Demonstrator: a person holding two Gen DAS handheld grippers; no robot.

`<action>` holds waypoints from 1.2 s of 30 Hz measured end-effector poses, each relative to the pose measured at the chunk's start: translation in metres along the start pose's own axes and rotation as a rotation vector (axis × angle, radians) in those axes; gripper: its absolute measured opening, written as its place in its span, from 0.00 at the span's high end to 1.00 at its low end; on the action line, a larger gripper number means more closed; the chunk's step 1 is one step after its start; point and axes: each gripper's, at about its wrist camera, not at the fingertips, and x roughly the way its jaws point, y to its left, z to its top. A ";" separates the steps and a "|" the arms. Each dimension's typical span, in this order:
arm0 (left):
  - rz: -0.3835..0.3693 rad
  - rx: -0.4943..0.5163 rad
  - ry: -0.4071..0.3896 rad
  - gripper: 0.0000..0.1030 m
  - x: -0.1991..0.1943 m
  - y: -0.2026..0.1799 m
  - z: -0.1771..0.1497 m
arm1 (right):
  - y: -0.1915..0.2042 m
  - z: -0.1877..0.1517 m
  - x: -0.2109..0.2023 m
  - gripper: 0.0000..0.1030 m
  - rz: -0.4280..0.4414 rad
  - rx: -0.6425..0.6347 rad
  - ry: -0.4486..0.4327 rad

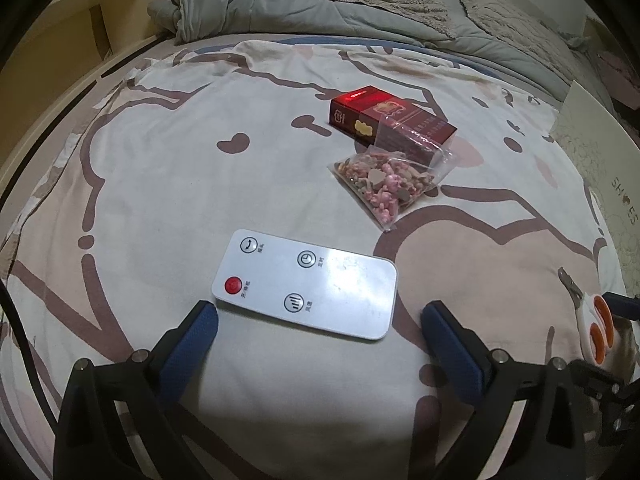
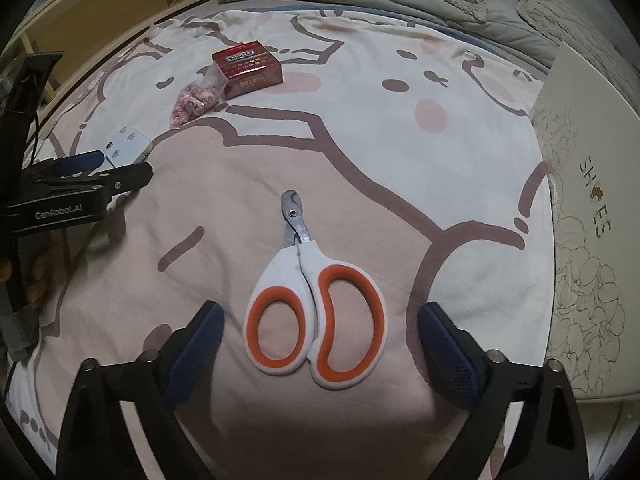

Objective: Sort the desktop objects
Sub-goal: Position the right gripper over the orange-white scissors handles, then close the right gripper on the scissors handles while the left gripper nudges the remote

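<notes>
The flat white plastic remote control (image 1: pixel 306 286) with a red round button lies on the bed sheet (image 1: pixel 160 184), a pale cloth with brown cartoon lines. The left gripper (image 1: pixel 318 316) hangs over its near edge with the jaws released, one blue pad on each side, not pressing it. Beyond the remote, a clear plastic bag of pink and beige small pieces (image 1: pixel 386 184) leans against a dark red cardboard box (image 1: pixel 390 122).

The white scissors-shaped clippers with orange handle rings (image 2: pixel 316 308) lie on the same sheet between the fingers of the right gripper (image 2: pixel 320 320). Its jaws stand apart and do not touch the handles. A pale shoe box (image 2: pixel 588 208) stands at the right edge of the bed.
</notes>
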 end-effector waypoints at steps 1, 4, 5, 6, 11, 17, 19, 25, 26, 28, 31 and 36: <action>-0.001 0.001 0.000 0.01 0.000 0.000 0.000 | 0.000 0.001 -0.002 0.20 0.003 0.005 -0.001; -0.008 0.007 0.002 0.03 -0.001 0.000 -0.001 | -0.002 0.003 -0.005 0.37 0.013 0.020 -0.006; -0.012 0.009 0.002 0.05 -0.002 0.000 -0.001 | -0.002 0.003 -0.006 0.37 0.016 0.023 -0.004; -0.014 0.011 0.001 0.08 -0.003 0.000 -0.001 | -0.002 0.004 -0.006 0.37 0.017 0.022 -0.002; -0.031 0.032 -0.012 0.26 -0.009 -0.002 -0.003 | 0.000 0.003 -0.008 0.37 0.013 0.015 0.002; -0.045 0.035 -0.024 0.60 -0.014 -0.002 -0.002 | 0.002 0.002 -0.010 0.37 -0.004 0.015 0.008; -0.047 0.027 -0.024 0.69 -0.015 0.000 -0.001 | 0.002 0.003 -0.011 0.37 -0.008 0.016 0.006; -0.062 0.002 -0.009 0.77 -0.015 0.006 0.002 | 0.005 0.003 -0.012 0.37 -0.005 0.006 0.011; -0.059 0.001 -0.005 0.76 -0.015 0.006 0.001 | 0.005 0.003 -0.011 0.37 -0.004 0.008 0.012; -0.044 -0.004 -0.002 0.63 -0.015 0.006 0.002 | 0.004 0.003 -0.011 0.37 0.000 0.010 0.014; -0.043 -0.019 0.000 0.30 -0.014 0.012 0.005 | 0.003 0.002 -0.012 0.37 0.003 0.014 0.015; -0.034 -0.018 0.011 0.30 -0.011 0.023 0.014 | 0.002 0.002 -0.010 0.37 0.008 0.006 0.016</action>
